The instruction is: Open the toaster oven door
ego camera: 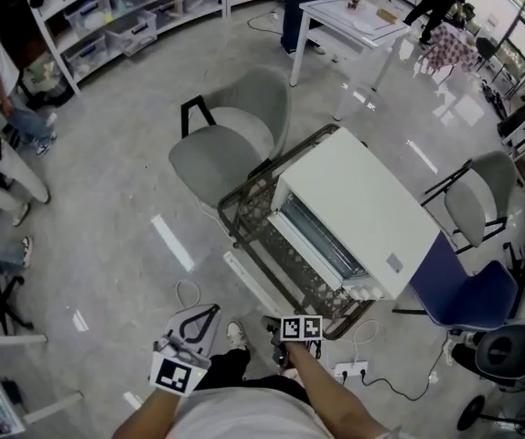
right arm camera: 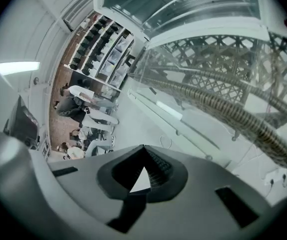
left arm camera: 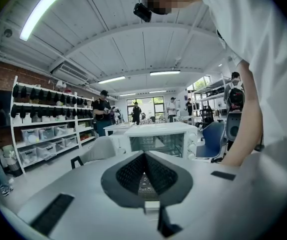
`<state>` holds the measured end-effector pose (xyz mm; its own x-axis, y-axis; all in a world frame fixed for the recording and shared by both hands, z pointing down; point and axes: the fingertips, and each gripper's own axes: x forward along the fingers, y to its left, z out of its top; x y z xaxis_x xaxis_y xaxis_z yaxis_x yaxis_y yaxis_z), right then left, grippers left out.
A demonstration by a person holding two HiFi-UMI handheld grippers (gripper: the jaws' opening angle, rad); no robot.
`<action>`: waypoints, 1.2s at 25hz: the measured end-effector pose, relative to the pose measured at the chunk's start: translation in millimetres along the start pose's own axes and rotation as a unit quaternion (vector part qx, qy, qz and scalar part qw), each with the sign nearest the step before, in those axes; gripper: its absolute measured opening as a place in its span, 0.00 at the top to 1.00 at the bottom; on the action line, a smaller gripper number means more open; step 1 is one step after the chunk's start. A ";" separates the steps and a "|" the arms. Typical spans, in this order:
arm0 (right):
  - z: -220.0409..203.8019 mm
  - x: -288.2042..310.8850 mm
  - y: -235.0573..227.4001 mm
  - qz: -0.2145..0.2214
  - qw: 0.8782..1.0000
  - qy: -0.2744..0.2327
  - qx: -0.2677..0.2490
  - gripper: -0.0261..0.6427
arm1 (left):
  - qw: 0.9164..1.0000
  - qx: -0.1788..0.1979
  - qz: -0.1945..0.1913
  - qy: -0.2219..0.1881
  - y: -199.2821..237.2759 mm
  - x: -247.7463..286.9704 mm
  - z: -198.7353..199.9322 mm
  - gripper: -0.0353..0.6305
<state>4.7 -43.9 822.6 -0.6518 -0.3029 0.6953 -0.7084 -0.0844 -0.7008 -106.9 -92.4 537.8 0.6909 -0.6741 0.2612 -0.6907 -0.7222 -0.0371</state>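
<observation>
Left gripper view: the jaws of the left gripper (left arm camera: 144,154) are seen closed, tip against tip, and nothing is held between them. Far behind the tips the toaster oven (left arm camera: 162,140) is seen, well apart from the gripper, with its glass front turned to the camera and the door apparently shut. In the right gripper view the right gripper (right arm camera: 142,148) is closed in the same way (only bare floor is seen through the small gap behind the tips), and no thing is touched by it.

In the head view the toaster oven is placed in the centre of the frame, on a wire-mesh table (ego camera: 244,213). Its long axis is laid from the upper left to the lower right of the frame, and the glass front is pointed to the lower left. The knobs (ego camera: 363,291) are found at its lower right end.

The door handle cannot be made out in any view. In the head view the tips of the right gripper are hidden under its marker cube (ego camera: 301,327). In the right gripper view the oven is cut off by the top edge of the frame and is shown tilted. A grey chair (ego camera: 230,144) is partly covered by the table, and a blue chair (ego camera: 464,286) by the oven.
</observation>
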 end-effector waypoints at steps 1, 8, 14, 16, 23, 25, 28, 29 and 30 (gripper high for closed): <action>5.0 -6.7 1.5 -0.002 1.000 -0.009 -0.013 0.93 | 1.000 0.003 -0.003 -0.002 -3.2 1.9 2.7 0.92; 47.0 -64.9 15.1 -0.016 0.991 -0.092 -0.095 0.93 | 0.999 0.018 -0.019 -0.021 -28.1 10.2 21.8 0.92; 73.0 -117.2 21.7 -0.024 0.979 -0.148 -0.135 0.93 | 0.999 0.019 -0.017 -0.041 -48.8 15.7 38.1 0.92; 77.5 -130.5 24.3 -0.018 0.976 -0.160 -0.149 0.93 | 0.999 0.022 -0.014 -0.046 -54.3 18.6 41.2 0.92; 92.6 -184.7 50.2 -0.019 0.952 -0.201 -0.231 0.93 | 0.997 0.033 -0.007 -0.065 -71.6 20.6 60.2 0.92; 95.3 -198.8 57.7 -0.024 0.942 -0.209 -0.261 0.93 | 0.997 0.030 -0.002 -0.070 -75.2 20.4 64.4 0.92; 98.8 -219.7 70.8 -0.030 0.927 -0.222 -0.302 0.93 | 0.997 0.025 0.006 -0.077 -77.6 20.3 69.8 0.92; 99.9 -227.2 75.8 -0.031 0.921 -0.227 -0.314 0.93 | 0.997 0.026 0.009 -0.079 -78.1 20.0 72.2 0.92; 101.4 -234.9 80.8 -0.031 0.916 -0.233 -0.324 0.93 | 0.996 0.028 0.011 -0.081 -78.6 19.7 74.8 0.92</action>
<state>128.1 -75.8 586.4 -0.5264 -0.7010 0.4812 -0.8501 0.4218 -0.3155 -23.1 -60.5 473.8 0.7036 -0.7033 0.1016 -0.6966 -0.7109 -0.0968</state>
